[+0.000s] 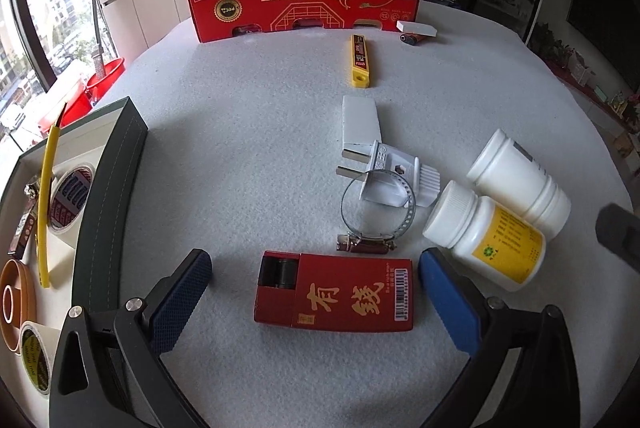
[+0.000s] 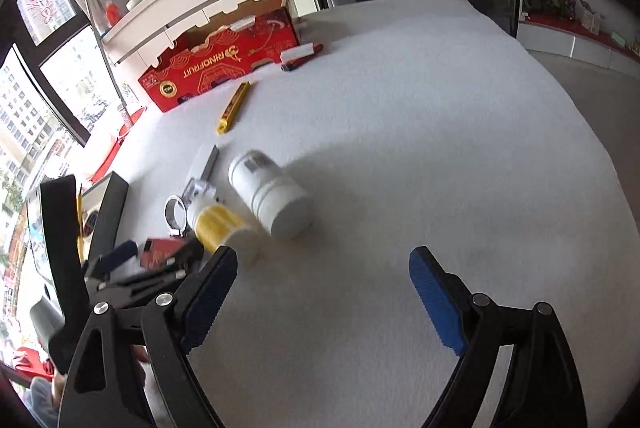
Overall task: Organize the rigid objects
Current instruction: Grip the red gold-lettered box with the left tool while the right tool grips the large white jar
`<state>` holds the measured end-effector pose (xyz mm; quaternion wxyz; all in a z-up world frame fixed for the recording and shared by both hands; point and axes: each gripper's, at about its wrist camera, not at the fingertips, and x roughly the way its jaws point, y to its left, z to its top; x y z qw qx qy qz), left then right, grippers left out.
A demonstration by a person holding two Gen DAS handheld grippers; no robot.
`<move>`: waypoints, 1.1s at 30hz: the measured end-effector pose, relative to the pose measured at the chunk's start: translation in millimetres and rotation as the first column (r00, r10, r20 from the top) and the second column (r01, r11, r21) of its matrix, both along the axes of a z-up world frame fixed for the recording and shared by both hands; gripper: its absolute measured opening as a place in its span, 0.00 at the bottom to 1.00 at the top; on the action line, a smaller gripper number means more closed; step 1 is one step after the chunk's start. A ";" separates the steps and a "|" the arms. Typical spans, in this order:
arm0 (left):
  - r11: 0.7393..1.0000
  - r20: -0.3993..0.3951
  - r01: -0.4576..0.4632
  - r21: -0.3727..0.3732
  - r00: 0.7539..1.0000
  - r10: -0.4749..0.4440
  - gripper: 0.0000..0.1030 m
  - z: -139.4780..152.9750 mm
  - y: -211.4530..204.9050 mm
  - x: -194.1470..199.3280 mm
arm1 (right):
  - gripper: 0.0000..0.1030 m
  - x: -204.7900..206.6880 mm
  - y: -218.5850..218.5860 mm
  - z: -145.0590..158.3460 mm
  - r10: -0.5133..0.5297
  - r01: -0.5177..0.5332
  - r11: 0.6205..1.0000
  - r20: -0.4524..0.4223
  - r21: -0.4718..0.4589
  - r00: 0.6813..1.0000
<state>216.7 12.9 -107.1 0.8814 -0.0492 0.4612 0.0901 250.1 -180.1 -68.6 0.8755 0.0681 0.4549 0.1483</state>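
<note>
Now the left tool (image 1: 314, 278) stands wide open around a red box (image 1: 336, 292) lying flat on the desk (image 1: 240, 148), pads clear of it. Meanwhile the right tool (image 2: 320, 288) gapes empty over bare desk, near two toppled white bottles (image 2: 272, 196).

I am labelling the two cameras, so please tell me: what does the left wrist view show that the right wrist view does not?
Only the left wrist view shows the tape rolls lying in the green box, and the whole red lighter between the open left gripper.

Only the right wrist view shows the open right gripper over bare table.

Both show the red carton, the yellow knife, the white plug, the metal clamp and two white bottles.
</note>
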 end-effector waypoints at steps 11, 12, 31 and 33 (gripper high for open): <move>1.000 -0.002 -0.014 -0.001 1.000 0.014 1.00 0.0 -3.5 3.3 | 0.68 53.6 62.4 -35.9 0.161 -0.174 0.972 -0.092 -0.158 0.983; 1.000 -0.006 -0.014 0.000 1.000 0.014 1.00 0.1 -4.7 4.1 | 0.64 53.1 63.7 -35.4 0.156 -0.168 0.968 -0.077 -0.188 0.985; 0.994 0.038 0.058 -0.088 0.998 -0.055 0.71 34.3 -22.4 -77.7 | 0.40 -55.4 -12.9 -1.1 0.010 -0.010 1.000 -0.077 -0.001 0.997; 0.993 0.062 0.067 -0.099 0.996 -0.061 0.71 42.7 -24.8 -94.4 | 0.40 -69.4 -12.4 -0.8 0.011 -0.009 1.000 -0.088 0.018 0.996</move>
